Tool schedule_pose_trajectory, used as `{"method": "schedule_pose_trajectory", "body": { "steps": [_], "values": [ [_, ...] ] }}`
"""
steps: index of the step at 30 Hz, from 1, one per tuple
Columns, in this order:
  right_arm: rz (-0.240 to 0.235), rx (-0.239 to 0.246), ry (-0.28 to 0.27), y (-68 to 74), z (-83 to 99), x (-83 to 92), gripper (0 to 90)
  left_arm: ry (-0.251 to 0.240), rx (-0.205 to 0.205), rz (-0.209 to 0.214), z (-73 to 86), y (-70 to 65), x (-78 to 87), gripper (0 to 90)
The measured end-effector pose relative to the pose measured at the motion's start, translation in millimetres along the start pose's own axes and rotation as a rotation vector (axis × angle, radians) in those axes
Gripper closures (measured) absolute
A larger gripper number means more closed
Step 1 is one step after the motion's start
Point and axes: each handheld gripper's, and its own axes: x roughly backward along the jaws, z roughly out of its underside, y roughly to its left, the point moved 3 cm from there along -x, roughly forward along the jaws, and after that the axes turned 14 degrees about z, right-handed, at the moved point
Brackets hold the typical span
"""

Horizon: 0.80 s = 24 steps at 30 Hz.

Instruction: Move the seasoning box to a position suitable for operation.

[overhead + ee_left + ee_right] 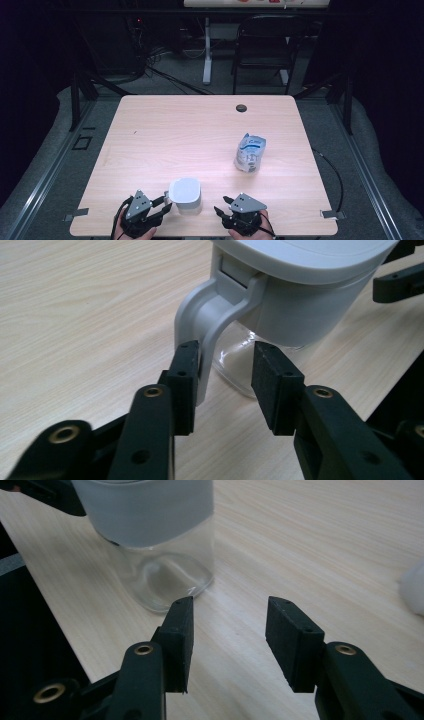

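A clear jug with a white lid and grey-white handle (185, 195) stands near the table's front edge, between both grippers. My left gripper (166, 202) is open, and in the left gripper view its jaws straddle the lower end of the jug handle (207, 330); the left pad (186, 375) lies against the handle. My right gripper (222, 206) is open just right of the jug, nothing between its jaws; the jug's clear base (167, 580) sits ahead to its left. A crumpled blue-and-white bag (250, 153) stands farther right.
The light wooden table (165, 135) has a dark round grommet (241, 107) near its far edge. A black chair (265, 45) and a white table leg (206, 50) stand beyond the table.
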Motion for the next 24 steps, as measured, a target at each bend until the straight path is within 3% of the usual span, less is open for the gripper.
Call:
{"method": "schedule_pose_trajectory", "body": {
  "steps": [7, 12, 19, 24],
  "values": [
    [0.036, -0.058, -0.04, -17.0, -10.2, 10.8, 55.4, -0.026, 0.024, 0.032, 4.3, 3.6, 6.1, 58.2],
    [0.041, -0.055, -0.034, -23.9, -17.3, 18.3, 55.3, -0.065, 0.062, 0.036, 1.8, 8.7, 15.3, 57.7],
    [0.034, -0.047, -0.029, -33.1, -14.9, 28.7, 54.6, -0.042, 0.045, 0.009, 0.9, 12.4, 20.1, 57.7],
    [0.074, -0.09, -0.047, -41.2, -6.4, 29.9, 54.4, -0.061, 0.065, -0.026, -3.9, 15.0, 23.2, 57.7]
  ]
}}
